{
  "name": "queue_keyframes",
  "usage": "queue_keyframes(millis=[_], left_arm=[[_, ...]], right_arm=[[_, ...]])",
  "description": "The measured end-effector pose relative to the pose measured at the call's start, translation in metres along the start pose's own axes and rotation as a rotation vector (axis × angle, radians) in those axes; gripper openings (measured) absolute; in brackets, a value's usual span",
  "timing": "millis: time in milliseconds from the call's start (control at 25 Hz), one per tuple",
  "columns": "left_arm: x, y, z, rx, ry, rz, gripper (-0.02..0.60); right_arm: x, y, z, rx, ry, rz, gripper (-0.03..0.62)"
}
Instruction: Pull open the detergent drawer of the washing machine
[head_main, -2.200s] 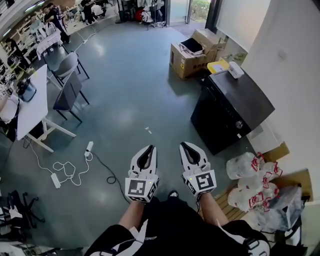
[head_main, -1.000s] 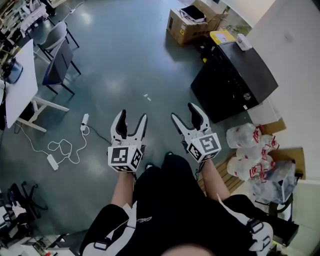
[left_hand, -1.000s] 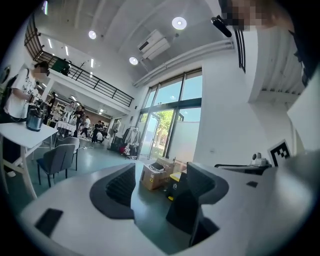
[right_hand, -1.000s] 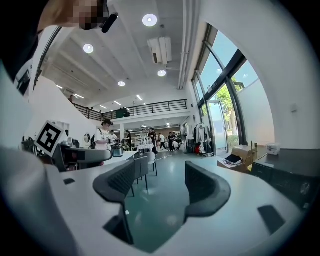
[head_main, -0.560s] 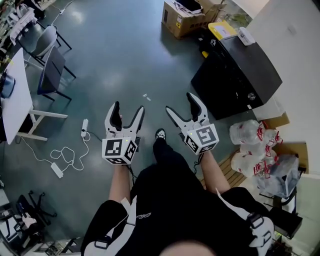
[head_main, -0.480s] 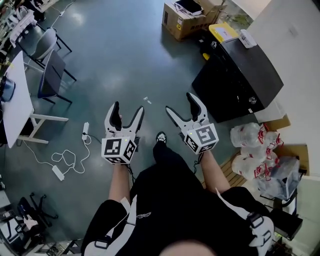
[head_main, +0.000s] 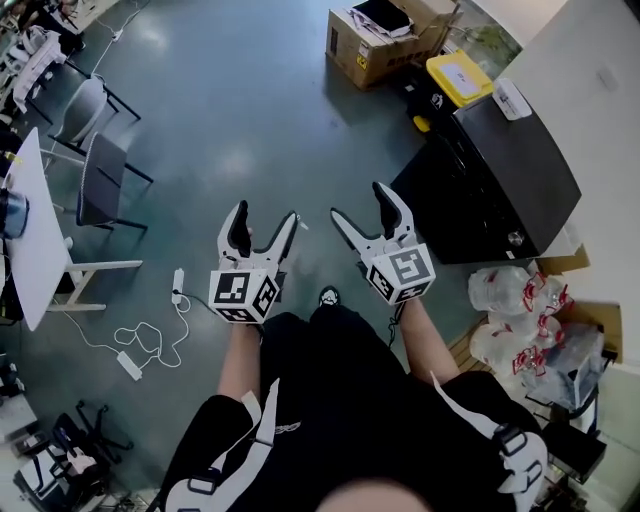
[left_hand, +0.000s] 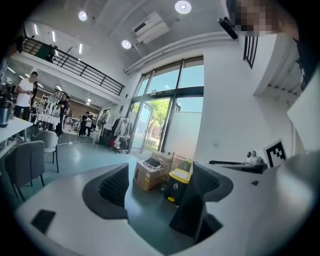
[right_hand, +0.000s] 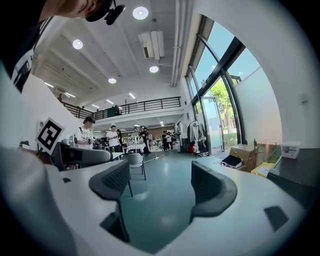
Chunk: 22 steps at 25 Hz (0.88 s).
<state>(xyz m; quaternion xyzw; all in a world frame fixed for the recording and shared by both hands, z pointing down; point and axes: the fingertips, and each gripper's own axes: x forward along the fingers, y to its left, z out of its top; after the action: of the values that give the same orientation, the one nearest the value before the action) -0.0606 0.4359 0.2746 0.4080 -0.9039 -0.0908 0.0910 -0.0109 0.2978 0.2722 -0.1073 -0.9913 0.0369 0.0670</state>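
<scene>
The black washing machine (head_main: 500, 175) stands on the floor at the right of the head view, its dark front (head_main: 450, 215) facing left. I cannot make out its detergent drawer. My left gripper (head_main: 265, 215) and right gripper (head_main: 360, 203) are held level, side by side, over bare floor well short of the machine. Both are open and their jaws have just been opening, with nothing between them. In the left gripper view the left gripper (left_hand: 157, 187) frames floor and boxes; in the right gripper view the right gripper (right_hand: 160, 182) frames open floor, with the machine's top (right_hand: 295, 172) at the right edge.
A cardboard box (head_main: 375, 40) and a yellow-lidded bin (head_main: 458, 75) stand beyond the machine. Filled plastic bags (head_main: 520, 310) lie to its right. Chairs (head_main: 95, 180), a white table (head_main: 30, 230) and a power strip with cable (head_main: 150, 330) are at the left.
Both grippers' jaws have spread from nearly together to wide apart. The person has walked forward, and the washing machine now sits a little lower in the head view.
</scene>
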Motion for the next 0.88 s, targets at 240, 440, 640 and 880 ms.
queue_keyframes(millis=[240, 440, 640, 880], left_arm=[[0.068, 0.014, 0.007, 0.011, 0.034, -0.088, 0.387], [0.137, 0.033, 0.021, 0.019, 0.062, -0.214, 0.385], [0.211, 0.025, 0.034, 0.038, 0.116, -0.425, 0.385], [0.256, -0.001, 0.021, 0.032, 0.170, -0.649, 0.385]], right_arm=[[0.042, -0.037, 0.006, 0.034, -0.008, -0.076, 0.387], [0.085, -0.071, 0.013, 0.061, -0.018, -0.193, 0.387], [0.101, -0.114, 0.027, 0.104, -0.038, -0.393, 0.387], [0.102, -0.148, 0.025, 0.134, -0.062, -0.603, 0.387]])
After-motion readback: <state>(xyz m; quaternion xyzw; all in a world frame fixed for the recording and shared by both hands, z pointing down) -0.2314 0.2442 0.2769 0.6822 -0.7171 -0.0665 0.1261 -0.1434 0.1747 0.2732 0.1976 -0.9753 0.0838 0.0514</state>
